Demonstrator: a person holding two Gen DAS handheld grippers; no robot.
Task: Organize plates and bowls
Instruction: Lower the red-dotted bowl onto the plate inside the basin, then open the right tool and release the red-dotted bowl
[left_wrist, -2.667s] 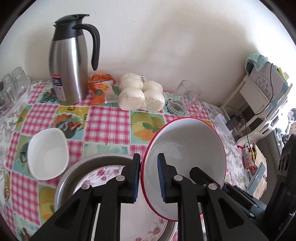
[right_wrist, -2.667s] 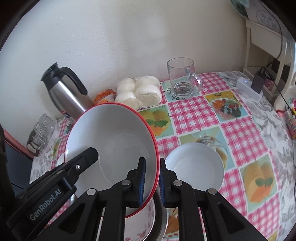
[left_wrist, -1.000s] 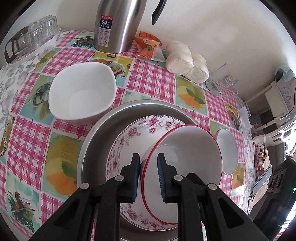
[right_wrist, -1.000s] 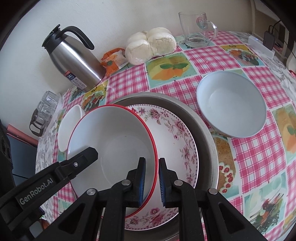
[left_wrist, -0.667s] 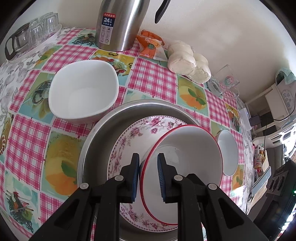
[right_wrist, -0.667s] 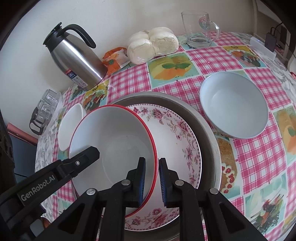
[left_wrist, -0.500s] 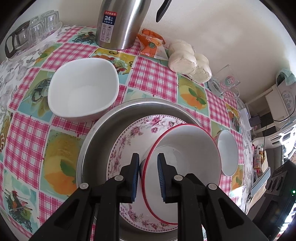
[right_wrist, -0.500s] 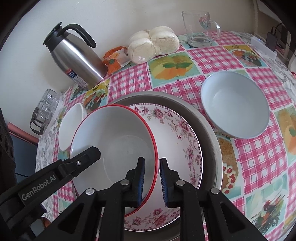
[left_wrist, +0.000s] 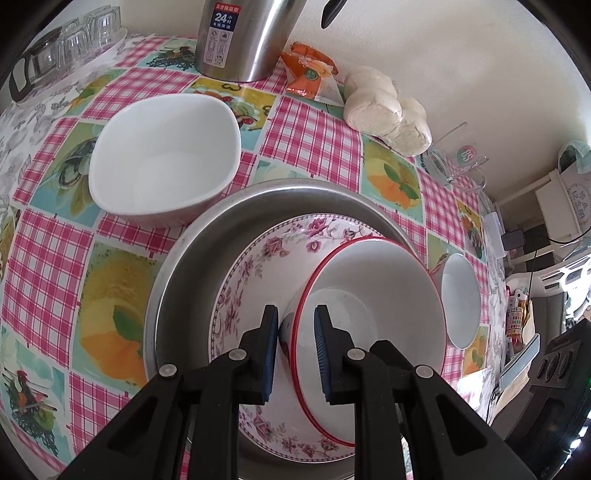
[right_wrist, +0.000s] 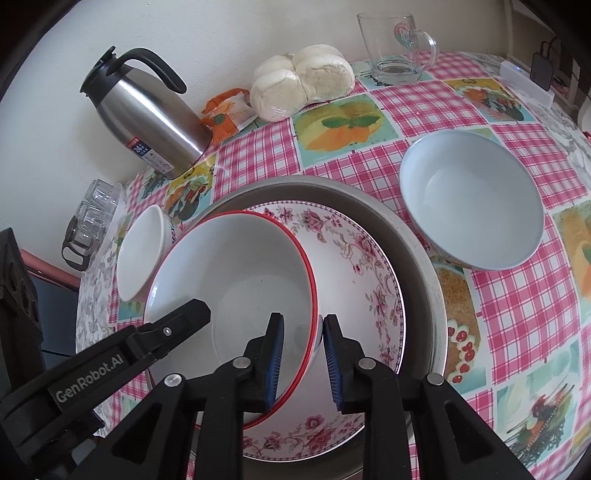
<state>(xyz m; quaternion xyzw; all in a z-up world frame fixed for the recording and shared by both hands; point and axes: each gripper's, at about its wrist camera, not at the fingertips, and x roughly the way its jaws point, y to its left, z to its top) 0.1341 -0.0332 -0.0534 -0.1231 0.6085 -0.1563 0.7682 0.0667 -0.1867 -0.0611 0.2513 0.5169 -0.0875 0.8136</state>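
A white red-rimmed bowl (left_wrist: 373, 295) (right_wrist: 236, 280) sits inside a floral plate (left_wrist: 258, 266) (right_wrist: 354, 251), which lies in a large metal basin (left_wrist: 192, 258) (right_wrist: 417, 240). My left gripper (left_wrist: 295, 343) straddles the bowl's left rim and my right gripper (right_wrist: 302, 350) straddles its right rim. Both have jaws slightly parted, with gaps beside the rim. A white squarish bowl (left_wrist: 162, 166) (right_wrist: 142, 254) stands left of the basin. A pale blue bowl (right_wrist: 472, 199) (left_wrist: 460, 299) stands right of it.
A steel thermos jug (right_wrist: 144, 110) (left_wrist: 243, 37), an orange snack packet (right_wrist: 225, 114), a bag of white buns (right_wrist: 303, 81) (left_wrist: 388, 110) and a glass mug (right_wrist: 395, 48) line the wall. Upturned glasses (left_wrist: 66, 40) stand at the far left. The table's right edge drops to cluttered shelves (left_wrist: 554, 206).
Both grippers lowered the red-rimmed bowl from above the table into the floral plate. In the last half second both pairs of jaws parted from the rim.
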